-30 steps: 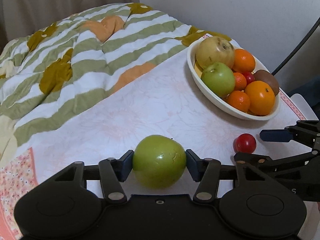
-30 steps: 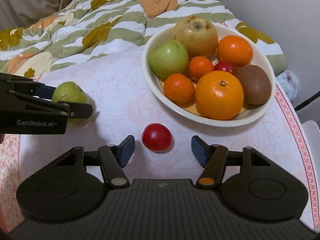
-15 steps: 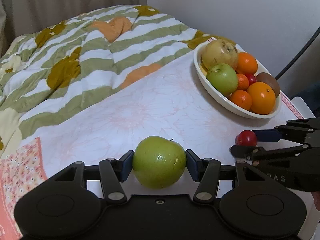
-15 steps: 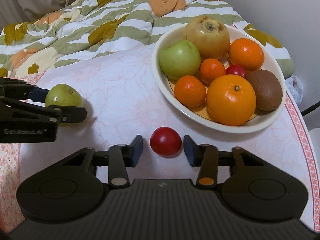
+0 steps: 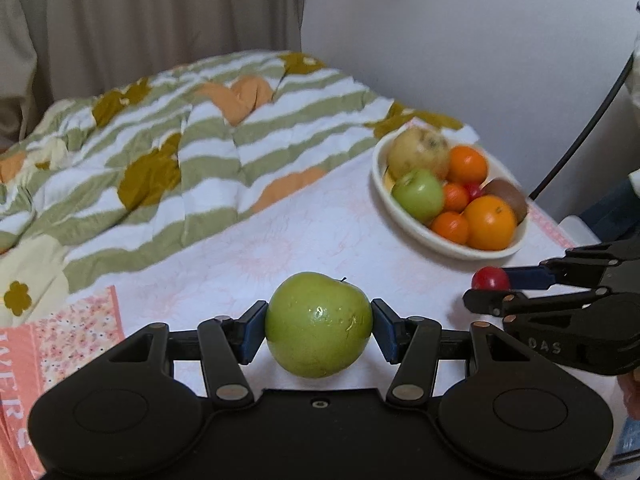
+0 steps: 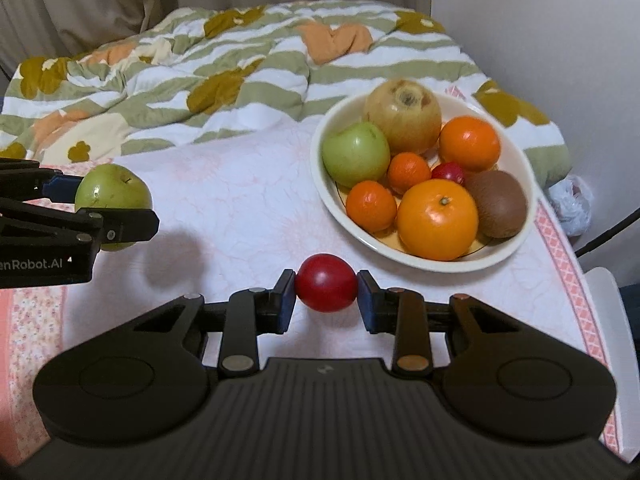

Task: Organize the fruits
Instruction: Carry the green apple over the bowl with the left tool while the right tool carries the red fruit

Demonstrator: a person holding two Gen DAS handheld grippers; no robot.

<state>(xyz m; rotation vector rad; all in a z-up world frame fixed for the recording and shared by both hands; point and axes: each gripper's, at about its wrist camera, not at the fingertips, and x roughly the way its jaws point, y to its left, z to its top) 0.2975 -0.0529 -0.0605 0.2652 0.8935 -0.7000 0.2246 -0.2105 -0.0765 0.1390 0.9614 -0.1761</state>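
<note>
My left gripper (image 5: 319, 326) is shut on a green apple (image 5: 319, 323) and holds it above the pale floral tablecloth (image 5: 256, 256). My right gripper (image 6: 326, 290) is shut on a small red fruit (image 6: 326, 288), also lifted off the cloth. In the right wrist view the left gripper (image 6: 116, 208) with its green apple (image 6: 108, 192) shows at the left edge. The left wrist view has the right gripper (image 5: 486, 288) and the red fruit (image 5: 485, 279) at the right. A cream bowl (image 6: 416, 262) (image 5: 452, 249) at the far right holds several fruits: a green apple, oranges, a kiwi, a yellowish fruit.
A green, white and orange striped quilt (image 6: 224, 80) covers the bed behind the table. A wall and curtain stand beyond. A dark cable (image 5: 580, 136) runs down at the right. The table's right edge (image 6: 596, 344) lies close to the bowl.
My right gripper closed on the red fruit and lifted it off the cloth. The left gripper rose with the green apple still in it, so the bowl looks farther away.
</note>
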